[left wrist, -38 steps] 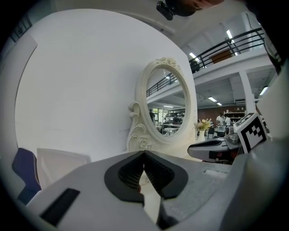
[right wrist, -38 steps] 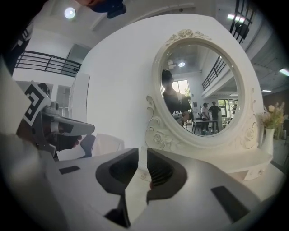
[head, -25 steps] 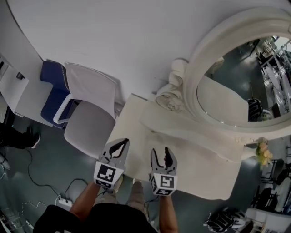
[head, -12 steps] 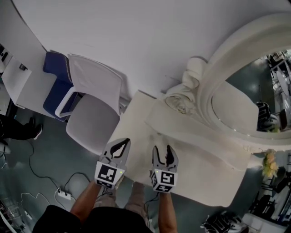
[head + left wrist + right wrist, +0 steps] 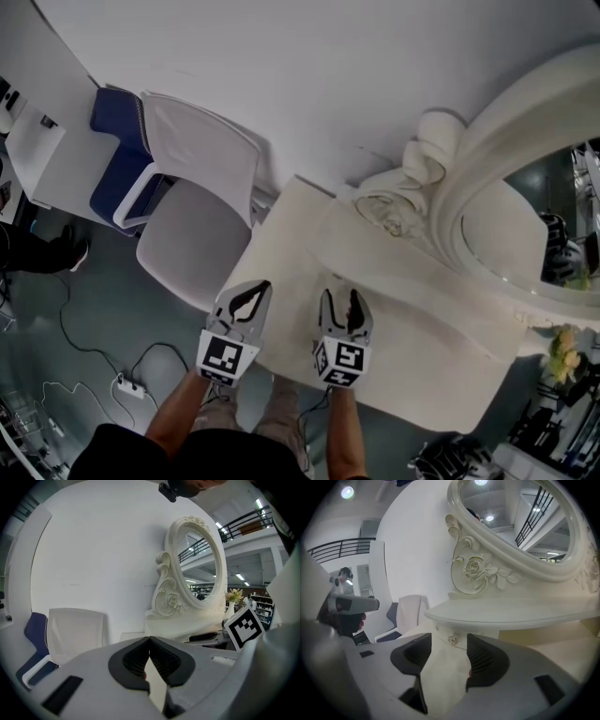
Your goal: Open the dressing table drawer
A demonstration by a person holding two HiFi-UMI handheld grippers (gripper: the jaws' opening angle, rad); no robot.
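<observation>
The cream dressing table stands against the wall under its oval mirror. A small drawer sits below the raised shelf; its metal knob shows in the right gripper view, straight ahead between the jaws and a short way beyond them. My right gripper is open over the table's front left part and holds nothing. My left gripper is shut and empty, at the table's left front corner beside the right one.
A white chair stands just left of the table, with a blue chair behind it. A power strip and cables lie on the floor. Flowers stand at the table's right end.
Both grippers have crept slightly forward over the table toward the raised shelf. Their jaws stand as before.
</observation>
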